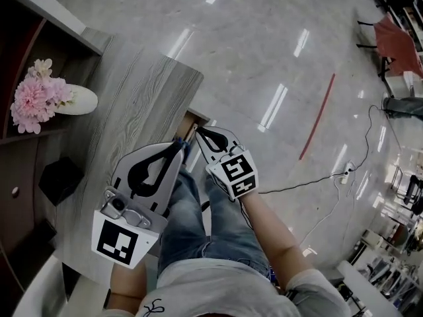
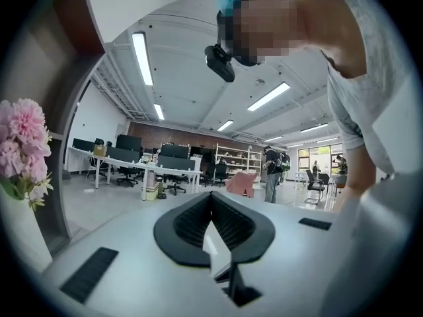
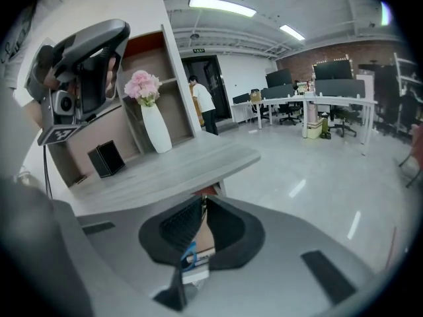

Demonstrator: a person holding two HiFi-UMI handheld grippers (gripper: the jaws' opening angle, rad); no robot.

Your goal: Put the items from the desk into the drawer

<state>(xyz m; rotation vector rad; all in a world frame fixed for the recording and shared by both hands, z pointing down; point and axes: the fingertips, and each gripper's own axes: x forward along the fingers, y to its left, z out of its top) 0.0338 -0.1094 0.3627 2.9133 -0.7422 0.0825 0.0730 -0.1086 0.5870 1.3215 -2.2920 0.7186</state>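
The grey wood desk [image 1: 142, 104] runs along my left. Under its far corner a brown drawer [image 1: 193, 119] stands a little way out. My right gripper [image 1: 198, 132] is shut, its tips right at the drawer's front [image 3: 210, 191]; I see nothing clamped between them. Through the gap behind the tips of the right gripper [image 3: 202, 200] a small blue and white thing [image 3: 190, 259] shows lower down; what it is I cannot tell. My left gripper [image 1: 178, 144] hovers over the desk's near edge, points up in its own view [image 2: 210, 195], and is shut and empty.
A white vase [image 1: 76, 101] with pink flowers [image 1: 36, 98] and a black box [image 1: 59, 177] stand at the back of the desk against brown shelving. The person's legs in jeans [image 1: 218, 230] are beside the desk. A cable [image 1: 310, 183] lies on the shiny floor.
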